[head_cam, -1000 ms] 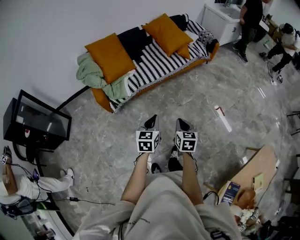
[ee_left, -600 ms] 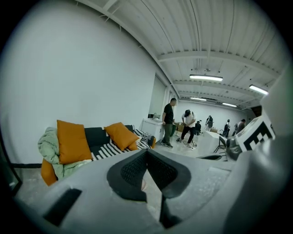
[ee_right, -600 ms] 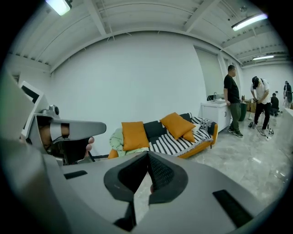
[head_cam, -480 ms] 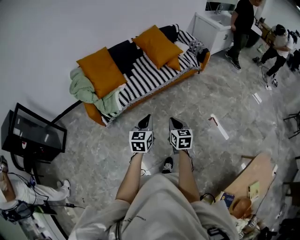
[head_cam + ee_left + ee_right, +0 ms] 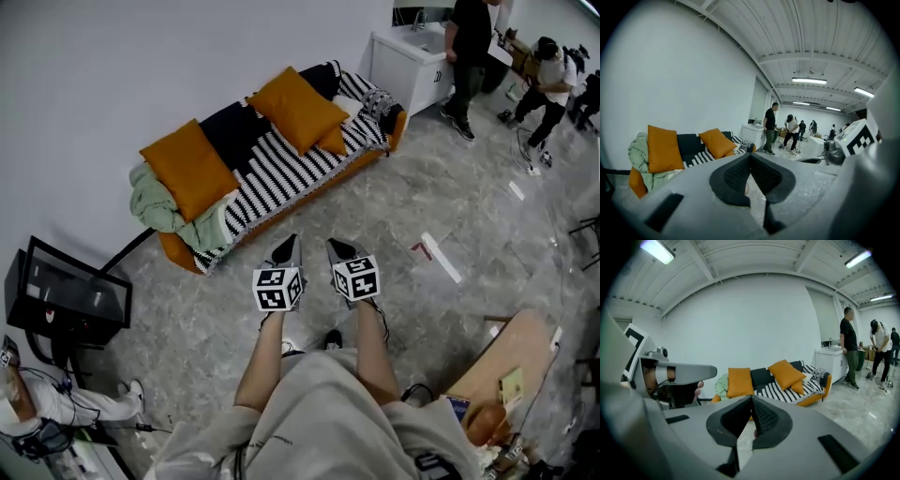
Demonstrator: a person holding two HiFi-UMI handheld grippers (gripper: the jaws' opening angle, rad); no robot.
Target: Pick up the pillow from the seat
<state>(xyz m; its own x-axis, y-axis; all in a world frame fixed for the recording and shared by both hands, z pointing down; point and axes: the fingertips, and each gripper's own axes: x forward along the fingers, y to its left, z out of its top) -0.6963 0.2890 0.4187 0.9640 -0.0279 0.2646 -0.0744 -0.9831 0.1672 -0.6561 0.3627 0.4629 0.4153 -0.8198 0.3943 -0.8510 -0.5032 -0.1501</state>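
Two grippers lead the way, the left gripper (image 5: 289, 246) and the right gripper (image 5: 336, 249), side by side in front of the person's body. Each has its fingers clenched tight with nothing between them. If they reach the seat like that they will only poke and shove a cushion rather than take it, so they need to be released first. Between them and the goal lies grey floor (image 5: 441, 187), with a white strip (image 5: 441, 258) lying loose off to the right, which could catch a foot if the walk drifts that way. The sofa (image 5: 176, 250) is well apart from the fingers, with nothing on it within reach. On its seat a striped throw (image 5: 281, 173) hangs over the front edge, and a green blanket (image 5: 164, 214) is heaped at the left end; a low or deep grasp could catch either cloth and drag it along. The task's thing is on that seat, but there are several candidates: a first orange pillow (image 5: 187, 169) propped beside the blanket, a second orange pillow (image 5: 298, 110) leaning further along to the right, and a small orange pillow (image 5: 330, 141) partly tucked under it. Taking the second could tip the small one off the seat, and the task does not say which is meant. All look soft, so I judge that a shallow pinch may catch only cover fabric and slip. Farthest off, a white cabinet (image 5: 403, 66) and a standing person (image 5: 466, 52) are beyond the sofa's right end, clear of the route.
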